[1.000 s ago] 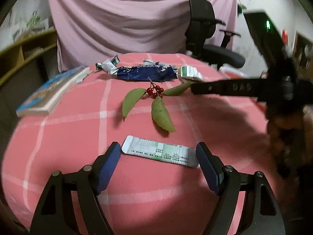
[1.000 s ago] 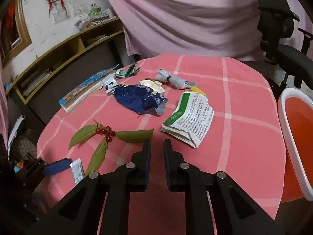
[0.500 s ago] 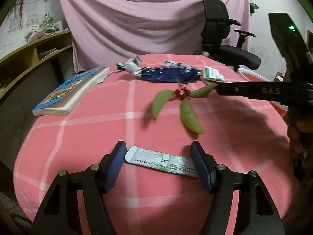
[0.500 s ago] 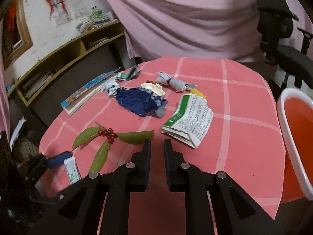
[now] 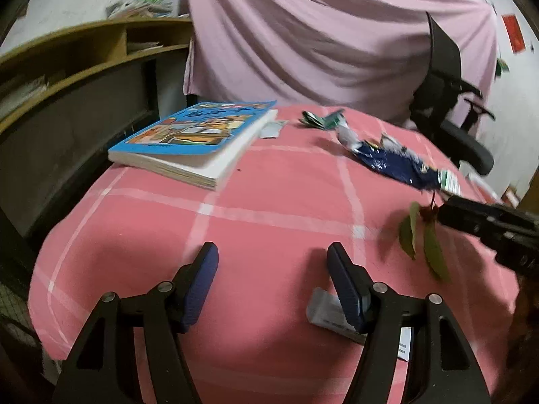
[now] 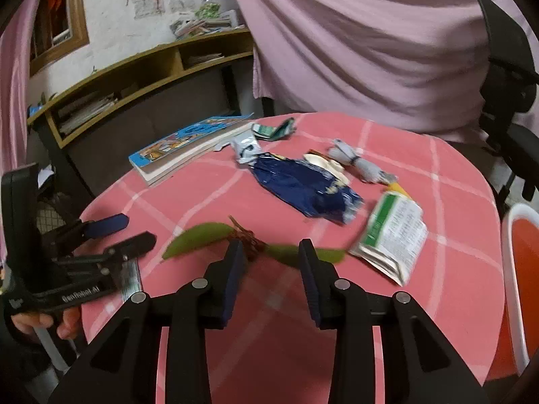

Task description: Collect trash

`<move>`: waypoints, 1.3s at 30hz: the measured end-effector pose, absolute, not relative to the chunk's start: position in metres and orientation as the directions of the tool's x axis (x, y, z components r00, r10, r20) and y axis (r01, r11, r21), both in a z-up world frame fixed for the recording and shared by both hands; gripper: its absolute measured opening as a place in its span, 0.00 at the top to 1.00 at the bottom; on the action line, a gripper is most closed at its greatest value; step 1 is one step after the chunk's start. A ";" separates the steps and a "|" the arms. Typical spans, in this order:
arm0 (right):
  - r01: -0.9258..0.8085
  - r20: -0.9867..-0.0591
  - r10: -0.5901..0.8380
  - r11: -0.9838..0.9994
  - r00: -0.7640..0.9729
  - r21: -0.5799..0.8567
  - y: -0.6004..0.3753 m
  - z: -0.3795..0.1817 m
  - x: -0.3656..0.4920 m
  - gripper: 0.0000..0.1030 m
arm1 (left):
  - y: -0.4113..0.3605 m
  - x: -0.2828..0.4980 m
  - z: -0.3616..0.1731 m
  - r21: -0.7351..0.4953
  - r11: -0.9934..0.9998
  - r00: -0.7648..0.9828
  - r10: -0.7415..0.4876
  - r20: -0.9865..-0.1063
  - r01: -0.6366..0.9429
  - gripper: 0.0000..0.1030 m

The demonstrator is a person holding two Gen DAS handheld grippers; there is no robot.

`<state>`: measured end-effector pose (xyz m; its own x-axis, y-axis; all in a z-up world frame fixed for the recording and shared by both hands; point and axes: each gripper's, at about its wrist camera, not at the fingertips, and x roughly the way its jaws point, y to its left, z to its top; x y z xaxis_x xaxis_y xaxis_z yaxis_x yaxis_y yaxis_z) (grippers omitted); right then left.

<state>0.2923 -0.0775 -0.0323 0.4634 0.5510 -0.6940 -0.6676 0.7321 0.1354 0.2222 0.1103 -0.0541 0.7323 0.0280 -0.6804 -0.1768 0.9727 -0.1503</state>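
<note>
Trash lies on the round table under a pink checked cloth (image 6: 404, 303). My right gripper (image 6: 271, 259) hovers low over a leafy sprig with red berries (image 6: 202, 239), which lies just past its fingertips. Its jaws are opening and the pads touch nothing. My left gripper (image 5: 273, 269) is open over bare cloth. A white and green paper strip (image 5: 325, 309) lies beside and partly under its right finger, outside the jaws. Farther back lie a crumpled blue wrapper (image 6: 303, 185), a green and white packet (image 6: 394, 232), a grey bundle (image 6: 357, 161) and a small green wrapper (image 6: 273, 129).
A blue picture book (image 5: 195, 138) lies at the table's far left edge. An orange bin with a white rim (image 6: 518, 252) stands beside the table on the right. A wooden shelf (image 6: 141, 77) and a black office chair (image 6: 505, 77) stand behind, with a pink sheet hung between them.
My right gripper has gone from shut to open and moved closer to the sprig. My left gripper swung left, so the paper strip once between its fingers now lies outside its right finger.
</note>
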 end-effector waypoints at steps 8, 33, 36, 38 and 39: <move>-0.708 -0.743 0.519 0.701 0.423 0.087 -0.049 -0.044 0.301 0.56 | 0.135 0.188 -0.039 -0.314 0.936 0.768 -0.081 -0.635 -0.161 0.41; -0.583 -0.647 0.536 0.795 0.542 0.169 -0.134 -0.027 0.300 0.90 | 0.023 0.196 -0.045 -0.071 0.971 0.672 0.103 -0.734 -0.227 0.52; -0.579 -0.632 0.547 0.794 0.548 0.185 -0.143 -0.025 0.297 0.90 | 0.019 0.199 -0.050 -0.020 0.966 0.684 0.167 -0.711 -0.257 0.70; -0.578 -0.618 0.562 0.790 0.549 0.205 -0.149 -0.024 0.294 0.90 | 0.020 0.202 -0.053 -0.014 0.965 0.691 0.176 -0.701 -0.261 0.73; -0.579 -0.613 0.568 0.787 0.549 0.211 -0.151 -0.024 0.292 0.90 | 0.019 0.202 -0.054 -0.007 0.966 0.696 0.182 -0.695 -0.259 0.77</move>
